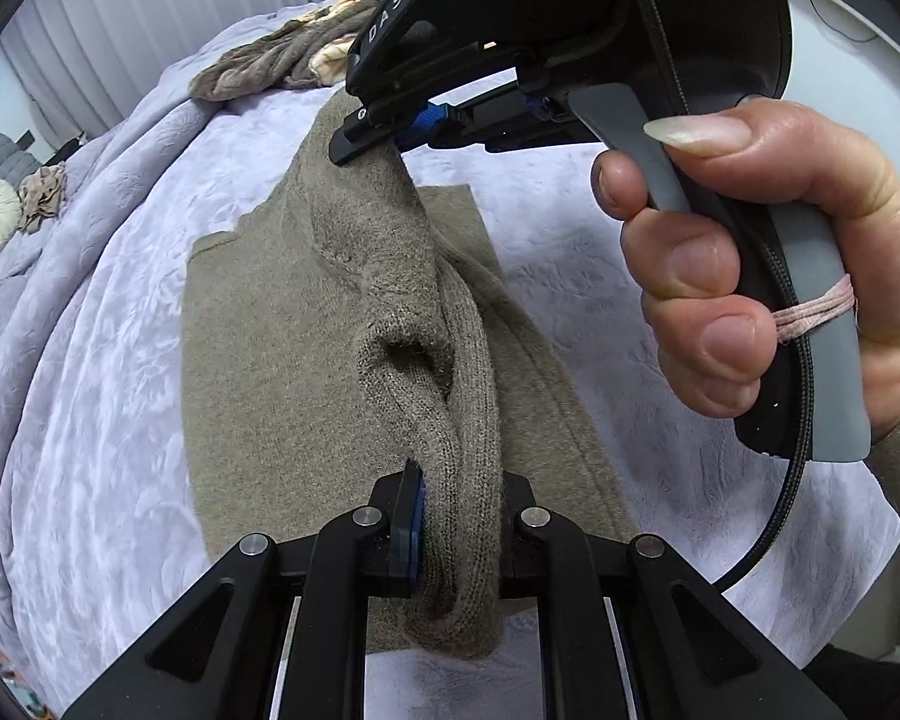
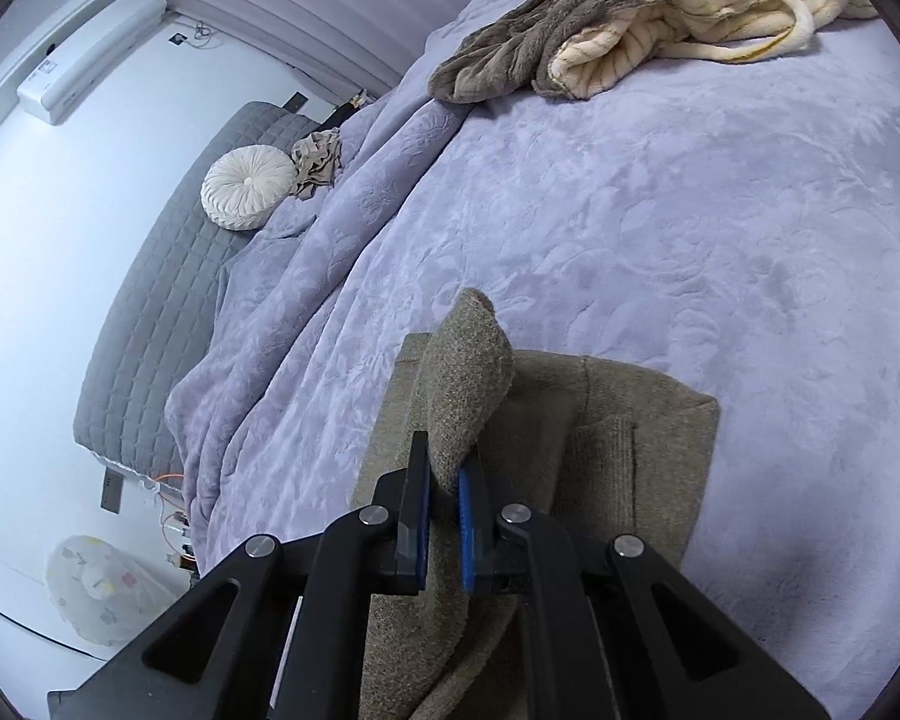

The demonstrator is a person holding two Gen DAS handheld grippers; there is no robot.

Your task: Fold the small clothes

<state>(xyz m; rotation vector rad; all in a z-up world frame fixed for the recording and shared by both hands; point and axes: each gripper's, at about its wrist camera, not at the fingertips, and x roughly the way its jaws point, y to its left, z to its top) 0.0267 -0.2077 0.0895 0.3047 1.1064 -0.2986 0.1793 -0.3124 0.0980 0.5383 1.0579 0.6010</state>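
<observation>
A taupe knit garment point(image 1: 306, 324) is spread flat on a lavender embossed blanket point(image 1: 90, 276) that covers the bed, with one of its parts raised off the flat portion and held at two points. In the left wrist view, a ribbed end of that raised part is pinched between the fingers of the left gripper point(image 1: 459, 534); the blue pad on one finger is pressed against the knit, and the ribbed fabric fills the gap between the jaws and hangs below them. Farther along the same raised fold, the right gripper point(image 1: 384, 138) is seen from the side, closed on the upper edge of the fabric, with the person's right hand point(image 1: 768, 276) wrapped around its grey handle and trigger; a pink elastic band point(image 1: 816, 309) is looped round the handle. In the right wrist view, the right gripper point(image 2: 444, 516) is confirmed as pinching a peak of the knit between its blue pads, the fabric rising to a point above the fingertips, while the flat portion of the garment point(image 2: 642, 450) lies below and beside it on the blanket. At the far edge of the bed a heap of cream striped and brown plush clothing point(image 2: 648, 18) is noted, well apart from the held garment. A round white pleated cushion point(image 2: 249, 186) and a small crumpled beige item point(image 2: 318, 162) lie just beside each other on a grey quilted surface point(image 2: 150, 312) next to the blanket. A white plastic bag point(image 2: 99, 594) is seen on the floor.
</observation>
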